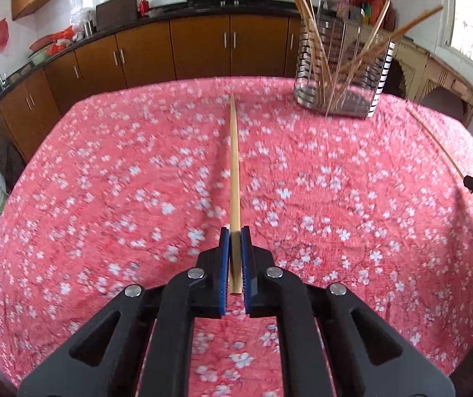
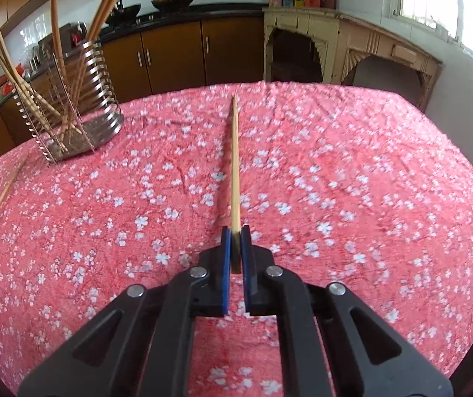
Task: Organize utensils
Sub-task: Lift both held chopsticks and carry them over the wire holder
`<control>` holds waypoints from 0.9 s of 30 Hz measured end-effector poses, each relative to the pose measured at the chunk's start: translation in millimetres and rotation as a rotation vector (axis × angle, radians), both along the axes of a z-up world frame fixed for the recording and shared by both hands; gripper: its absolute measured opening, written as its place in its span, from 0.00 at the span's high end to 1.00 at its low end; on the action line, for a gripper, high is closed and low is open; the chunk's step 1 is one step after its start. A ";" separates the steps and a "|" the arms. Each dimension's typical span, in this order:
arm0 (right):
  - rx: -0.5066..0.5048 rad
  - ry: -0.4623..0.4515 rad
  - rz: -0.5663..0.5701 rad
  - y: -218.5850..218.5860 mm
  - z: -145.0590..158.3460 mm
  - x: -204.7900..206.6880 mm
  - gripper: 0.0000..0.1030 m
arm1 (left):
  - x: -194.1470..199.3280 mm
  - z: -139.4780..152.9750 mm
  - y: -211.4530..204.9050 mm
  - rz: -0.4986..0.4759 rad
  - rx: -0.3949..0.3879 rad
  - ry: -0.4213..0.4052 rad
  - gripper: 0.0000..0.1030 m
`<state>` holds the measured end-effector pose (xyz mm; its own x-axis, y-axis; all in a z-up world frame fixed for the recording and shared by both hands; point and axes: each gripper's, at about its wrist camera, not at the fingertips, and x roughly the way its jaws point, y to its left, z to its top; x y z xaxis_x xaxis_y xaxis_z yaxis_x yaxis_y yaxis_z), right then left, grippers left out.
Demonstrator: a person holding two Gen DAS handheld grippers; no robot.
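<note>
Clamping chopstick (image 1: 234, 165) | L gripper (image 1: 235, 235) | R gripper (image 2: 235, 233) same, own chopstick (image 2: 234, 165) | "DAS" legible

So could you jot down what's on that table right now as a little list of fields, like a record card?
surface: table under a pink flowered cloth
container: slatted metal holder at the far side, several chopsticks standing in it
left tool: shut on one chopstick that points away along the tool
right tool: shut on another chopstick, likewise
loose utensils on cloth: none visible
background: wooden kitchen cabinets
</note>
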<state>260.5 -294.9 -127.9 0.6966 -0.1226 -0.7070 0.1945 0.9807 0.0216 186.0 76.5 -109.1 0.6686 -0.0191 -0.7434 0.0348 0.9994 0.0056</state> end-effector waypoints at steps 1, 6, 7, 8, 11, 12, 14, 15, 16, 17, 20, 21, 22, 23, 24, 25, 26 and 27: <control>-0.008 -0.019 -0.001 -0.3 4.3 -3.1 0.93 | -2.7 4.1 1.9 -0.002 -0.003 -0.016 0.93; -0.046 -0.131 0.003 0.4 30.9 -19.0 0.93 | -16.8 30.7 6.9 -0.005 -0.001 -0.136 0.93; -0.053 -0.156 0.003 0.6 36.8 -22.6 0.93 | -18.9 35.4 6.7 -0.003 -0.002 -0.159 0.93; -0.056 -0.172 0.003 0.2 41.3 -24.9 0.93 | -20.9 41.2 6.7 0.004 -0.002 -0.186 0.93; -0.055 -0.234 -0.001 -1.3 58.3 -31.3 0.93 | -24.7 55.7 4.9 0.015 -0.011 -0.250 0.93; -0.057 -0.249 -0.003 -3.1 63.2 -31.7 0.93 | -24.0 59.1 5.8 0.019 -0.013 -0.265 0.93; -0.056 -0.284 -0.003 -4.3 73.0 -34.6 0.93 | -26.6 67.5 7.7 0.032 -0.029 -0.304 0.93; -0.053 -0.297 -0.003 -4.5 76.6 -35.5 0.93 | -25.6 70.8 10.1 0.037 -0.040 -0.318 0.93; -0.051 -0.307 -0.004 -5.3 80.2 -37.0 0.93 | -25.7 73.0 10.9 0.040 -0.046 -0.328 0.93; -0.048 -0.318 -0.005 -6.0 83.2 -37.6 0.93 | -25.2 77.7 12.2 0.047 -0.051 -0.345 0.93; -0.037 -0.356 -0.008 -8.9 93.6 -38.1 0.93 | -21.0 86.4 14.1 0.067 -0.062 -0.372 0.93; -0.031 -0.368 -0.009 -10.4 98.0 -38.1 0.93 | -20.9 88.5 14.9 0.072 -0.065 -0.379 0.93; -0.023 -0.380 -0.010 -12.0 102.8 -37.8 0.93 | -19.5 91.8 16.1 0.081 -0.068 -0.387 0.93; -0.016 -0.390 -0.010 -12.9 107.2 -37.6 0.93 | -17.7 95.0 17.2 0.087 -0.071 -0.393 0.93; -0.007 -0.405 -0.012 -15.0 113.1 -37.0 0.93 | -16.3 98.1 18.3 0.094 -0.075 -0.400 0.93; -0.004 -0.415 -0.014 -16.3 116.0 -36.4 0.93 | -15.4 100.9 19.6 0.101 -0.077 -0.408 0.93; -0.001 -0.432 -0.017 -18.1 122.9 -36.2 0.93 | -14.3 104.7 20.9 0.109 -0.080 -0.418 0.93; -0.001 -0.447 -0.018 -18.7 128.6 -36.1 0.93 | -13.7 108.2 22.4 0.114 -0.084 -0.427 0.93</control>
<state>224.4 -313.6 0.7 0.9315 -0.1377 -0.3365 0.1831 0.9773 0.1069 172.4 98.9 -0.9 0.9163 0.0239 -0.3997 -0.0635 0.9942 -0.0863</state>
